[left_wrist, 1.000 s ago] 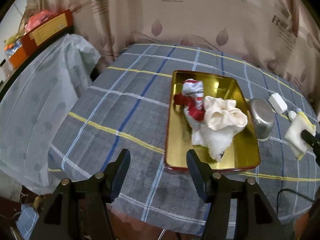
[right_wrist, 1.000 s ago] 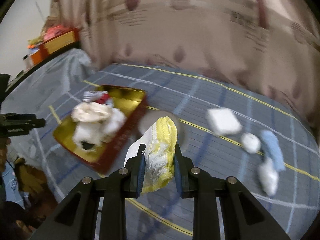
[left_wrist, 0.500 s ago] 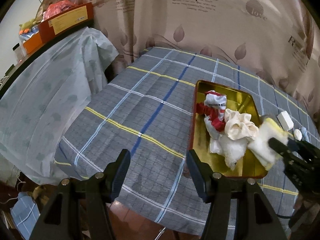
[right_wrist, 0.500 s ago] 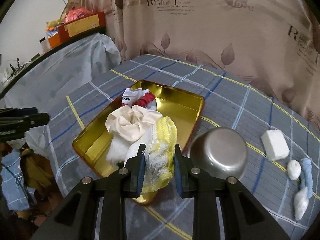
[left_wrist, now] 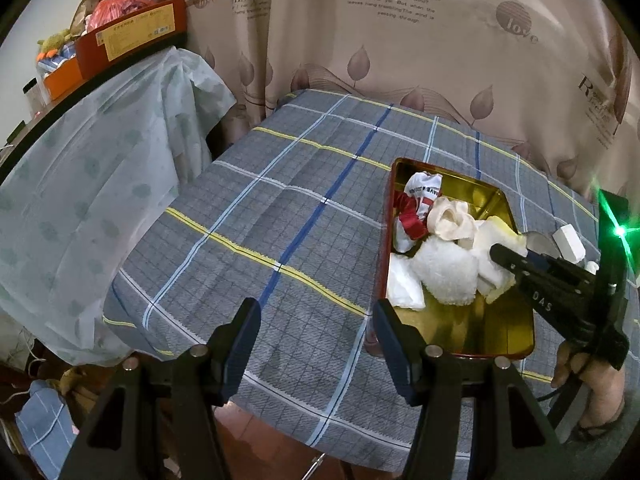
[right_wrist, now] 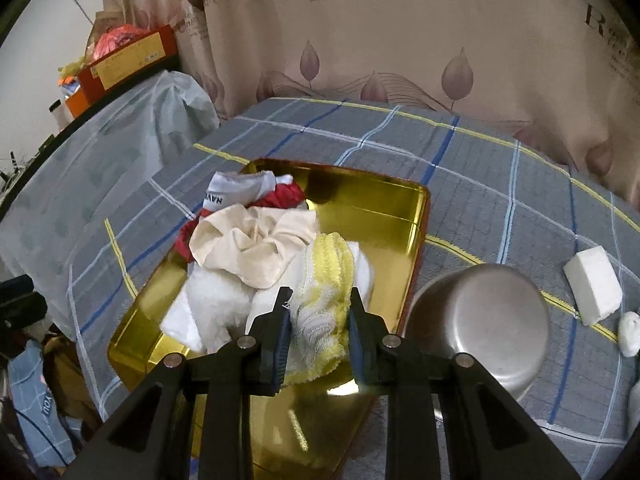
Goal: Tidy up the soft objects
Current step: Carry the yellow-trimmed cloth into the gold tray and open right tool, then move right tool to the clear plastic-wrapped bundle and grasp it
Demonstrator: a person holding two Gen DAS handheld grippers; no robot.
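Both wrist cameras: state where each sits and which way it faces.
Left wrist: rides the left gripper, angled down over the plaid tablecloth; its own open fingers show, plus the right gripper and the hand holding it.
Right wrist: rides the right gripper, angled down into the gold tray; its jaws are opening around the yellow-and-white cloth, beside a steel bowl.
Shared: gold tray, cream cloth, curtain.
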